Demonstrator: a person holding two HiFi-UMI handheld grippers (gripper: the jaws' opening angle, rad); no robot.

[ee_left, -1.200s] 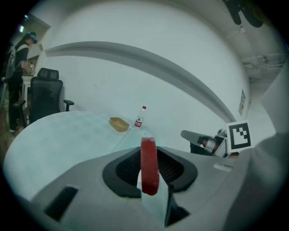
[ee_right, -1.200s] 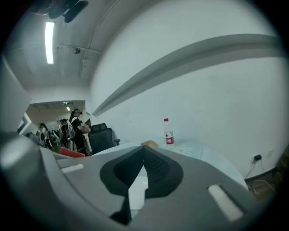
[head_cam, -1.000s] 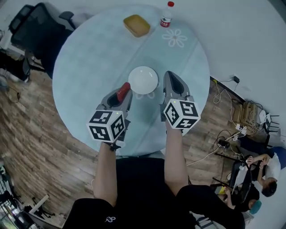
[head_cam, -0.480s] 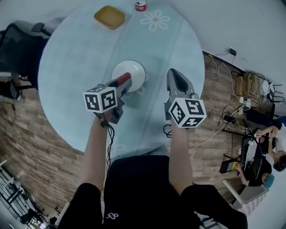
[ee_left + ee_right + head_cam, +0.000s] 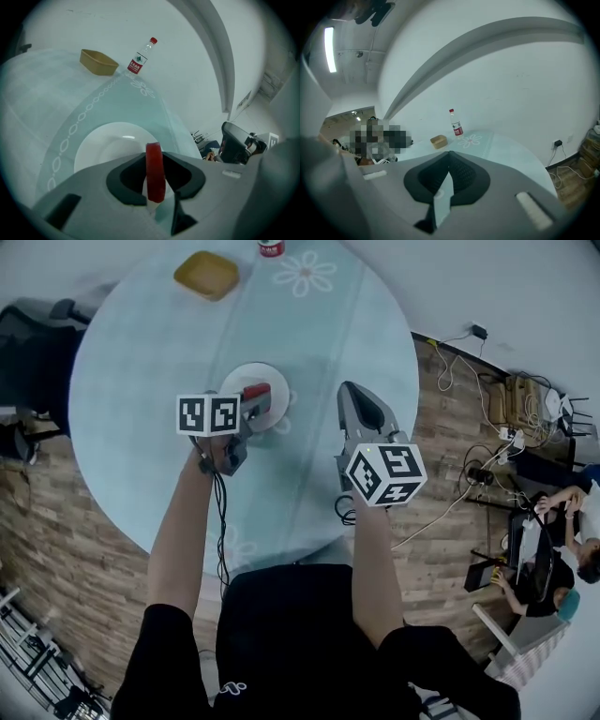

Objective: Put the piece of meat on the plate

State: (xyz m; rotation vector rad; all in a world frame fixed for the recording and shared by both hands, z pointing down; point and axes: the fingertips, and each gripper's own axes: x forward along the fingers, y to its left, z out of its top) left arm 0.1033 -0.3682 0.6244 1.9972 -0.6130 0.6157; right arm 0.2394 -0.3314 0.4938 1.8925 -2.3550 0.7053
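A flat red piece of meat [image 5: 155, 169] stands on edge between the jaws of my left gripper [image 5: 253, 396], which is shut on it. The gripper points down and hangs over the near right part of the white plate [image 5: 105, 146]. In the head view the plate [image 5: 246, 377] sits at the middle of the round table, with the meat [image 5: 255, 391] over its right side. My right gripper [image 5: 350, 390] is to the right of the plate above the table; its jaws meet at the tips with nothing between them [image 5: 449, 156].
A yellow-brown bowl [image 5: 206, 275] and a water bottle with a red label [image 5: 271, 247] stand at the table's far side. The pale blue table [image 5: 141, 352] has a flower-printed runner. Beyond it are a black chair [image 5: 28, 329], cables and seated people on the right.
My left gripper has moved forward and down with the meat, from the plate's near left edge to above the plate. The right gripper shifted slightly.
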